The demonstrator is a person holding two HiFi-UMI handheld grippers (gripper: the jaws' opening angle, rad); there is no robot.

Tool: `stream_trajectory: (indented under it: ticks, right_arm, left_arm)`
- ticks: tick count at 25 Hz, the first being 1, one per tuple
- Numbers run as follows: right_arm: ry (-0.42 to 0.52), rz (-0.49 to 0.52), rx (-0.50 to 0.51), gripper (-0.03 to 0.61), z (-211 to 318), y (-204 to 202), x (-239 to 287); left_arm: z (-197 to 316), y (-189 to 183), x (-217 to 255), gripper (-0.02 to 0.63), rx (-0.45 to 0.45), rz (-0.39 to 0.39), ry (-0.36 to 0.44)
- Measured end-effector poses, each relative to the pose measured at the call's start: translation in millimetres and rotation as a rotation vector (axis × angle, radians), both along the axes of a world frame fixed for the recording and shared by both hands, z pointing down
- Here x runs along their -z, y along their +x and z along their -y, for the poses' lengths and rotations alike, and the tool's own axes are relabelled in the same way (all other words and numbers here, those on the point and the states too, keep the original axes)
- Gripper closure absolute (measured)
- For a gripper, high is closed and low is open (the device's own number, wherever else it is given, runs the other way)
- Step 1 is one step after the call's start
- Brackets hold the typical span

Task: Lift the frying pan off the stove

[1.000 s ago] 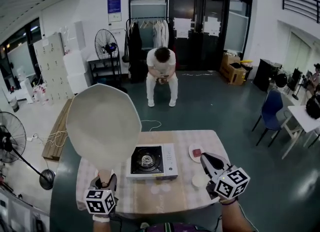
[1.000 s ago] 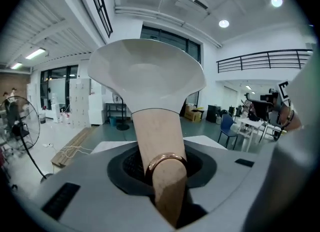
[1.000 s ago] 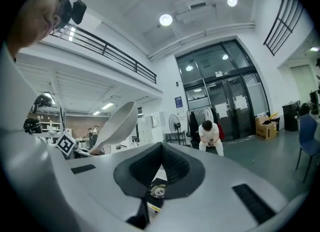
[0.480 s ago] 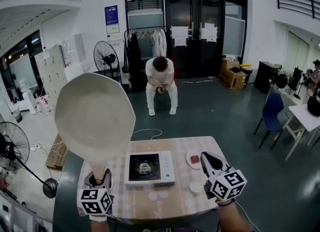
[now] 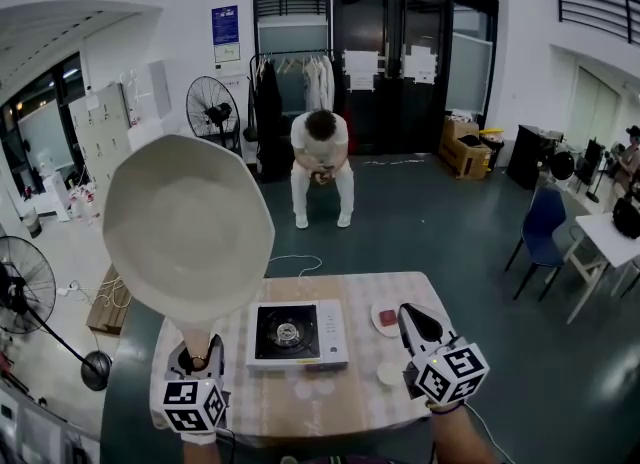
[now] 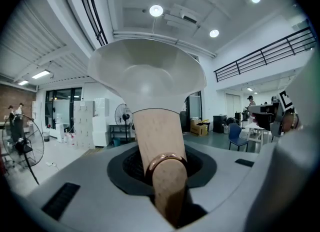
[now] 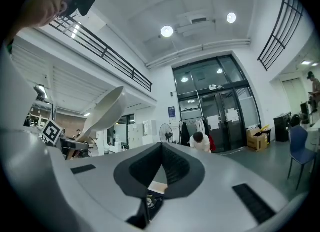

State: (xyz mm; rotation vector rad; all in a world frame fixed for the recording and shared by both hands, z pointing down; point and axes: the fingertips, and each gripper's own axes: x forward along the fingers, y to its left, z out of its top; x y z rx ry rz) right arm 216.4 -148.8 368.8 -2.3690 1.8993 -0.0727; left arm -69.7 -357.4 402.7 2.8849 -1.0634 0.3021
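the left tool [image 5: 196, 350] is clenched on the wooden handle [image 6: 159, 146] of the frying pan [image 5: 187, 224]. its jaws press the handle from both sides, by the copper-coloured ring [image 6: 166, 160] near the handle's end. the pan is up in the air, well clear of the stove [image 5: 297, 334], handle down and bowl raised. its broad pale face is turned toward the head view, above the counter's [image 5: 330, 404] left edge and far-left corner. the stove sits in the middle of the counter. the right tool [image 5: 410, 314] hovers over the counter's right side, with its jaws closed together and nothing between them. near the right edge lies a small plate [image 5: 378, 324] carrying a red piece [image 5: 388, 318]. closer to the near edge stands a white cup [image 5: 391, 373].
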Motion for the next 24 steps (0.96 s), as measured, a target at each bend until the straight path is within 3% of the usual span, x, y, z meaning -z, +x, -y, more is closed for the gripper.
stream_trajectory:
  ticks: [24]
  right_arm:
    - [-0.001, -0.001, 0.018, 0.572, 20, -5, 1]
  left_arm:
    - [10, -8, 3, 0.472, -0.004, -0.011, 0.011]
